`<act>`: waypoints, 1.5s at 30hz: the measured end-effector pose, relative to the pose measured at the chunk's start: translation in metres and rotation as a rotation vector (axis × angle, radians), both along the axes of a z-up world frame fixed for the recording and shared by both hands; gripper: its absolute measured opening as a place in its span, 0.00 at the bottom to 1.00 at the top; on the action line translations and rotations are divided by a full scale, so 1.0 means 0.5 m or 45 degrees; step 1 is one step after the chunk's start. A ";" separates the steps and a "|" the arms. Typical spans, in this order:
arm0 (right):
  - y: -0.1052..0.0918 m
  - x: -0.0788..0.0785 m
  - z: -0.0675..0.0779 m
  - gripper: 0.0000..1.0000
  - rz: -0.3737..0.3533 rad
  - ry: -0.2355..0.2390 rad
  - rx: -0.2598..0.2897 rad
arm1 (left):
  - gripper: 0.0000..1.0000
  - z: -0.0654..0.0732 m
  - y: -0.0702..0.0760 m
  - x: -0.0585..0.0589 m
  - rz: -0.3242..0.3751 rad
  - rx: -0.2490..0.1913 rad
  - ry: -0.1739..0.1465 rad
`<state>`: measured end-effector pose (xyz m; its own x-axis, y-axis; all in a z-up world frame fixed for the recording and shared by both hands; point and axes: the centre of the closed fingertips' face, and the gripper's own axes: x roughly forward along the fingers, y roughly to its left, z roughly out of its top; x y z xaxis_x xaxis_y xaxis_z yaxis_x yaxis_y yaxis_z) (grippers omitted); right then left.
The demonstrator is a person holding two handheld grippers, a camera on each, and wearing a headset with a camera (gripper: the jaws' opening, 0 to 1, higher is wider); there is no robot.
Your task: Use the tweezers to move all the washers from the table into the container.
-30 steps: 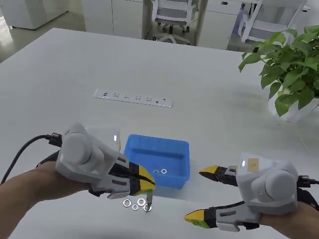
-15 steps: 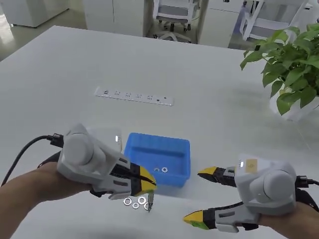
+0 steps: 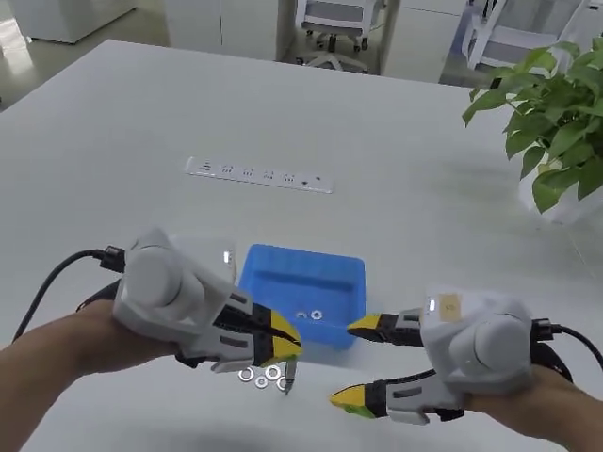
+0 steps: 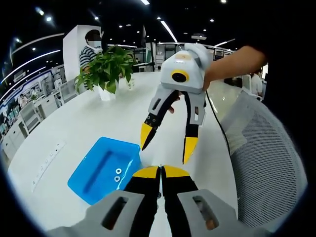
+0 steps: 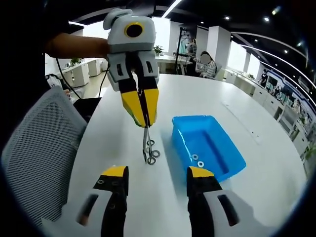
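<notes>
Left gripper (image 3: 281,341) jaws clenched on tweezers (image 5: 146,140), lower centre; right gripper (image 3: 353,363) jaws released. Washers (image 5: 152,157): judged light, thin, slippery; best pinched across the ring edge.

Two handheld grippers, tips facing.
Left gripper (image 3: 281,341) pinches tweezers (image 5: 146,143) between closed jaws; right gripper (image 3: 349,363) spread wide just beyond its tips.

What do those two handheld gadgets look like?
Each is a rounded pale-grey shell narrowing to two black jaws with yellow tips. The left gripper and right gripper each trail a black cable; the right carries a small yellow label.
</notes>
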<state>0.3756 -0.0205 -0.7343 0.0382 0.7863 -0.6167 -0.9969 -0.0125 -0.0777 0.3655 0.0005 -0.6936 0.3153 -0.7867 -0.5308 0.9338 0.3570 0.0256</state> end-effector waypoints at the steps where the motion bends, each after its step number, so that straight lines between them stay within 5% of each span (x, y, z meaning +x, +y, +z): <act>1: 0.003 -0.001 -0.002 0.46 0.013 -0.002 -0.001 | 0.05 0.000 0.000 0.000 -0.003 0.001 0.000; 15: 0.059 -0.019 -0.042 0.28 0.247 -0.047 -0.093 | 0.05 -0.001 0.000 -0.001 -0.025 -0.002 0.011; 30: 0.093 -0.033 -0.076 0.14 0.394 -0.066 -0.155 | 0.05 -0.001 0.003 -0.001 -0.025 -0.007 0.030; 45: 0.093 -0.038 -0.082 0.09 0.373 -0.038 -0.146 | 0.05 -0.002 0.003 -0.003 -0.028 -0.007 0.036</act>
<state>0.3567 0.0262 -0.7754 -0.1599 0.6919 -0.7041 -0.9470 -0.3089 -0.0885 0.3639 0.0022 -0.6944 0.2831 -0.7960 -0.5350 0.9416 0.3367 -0.0028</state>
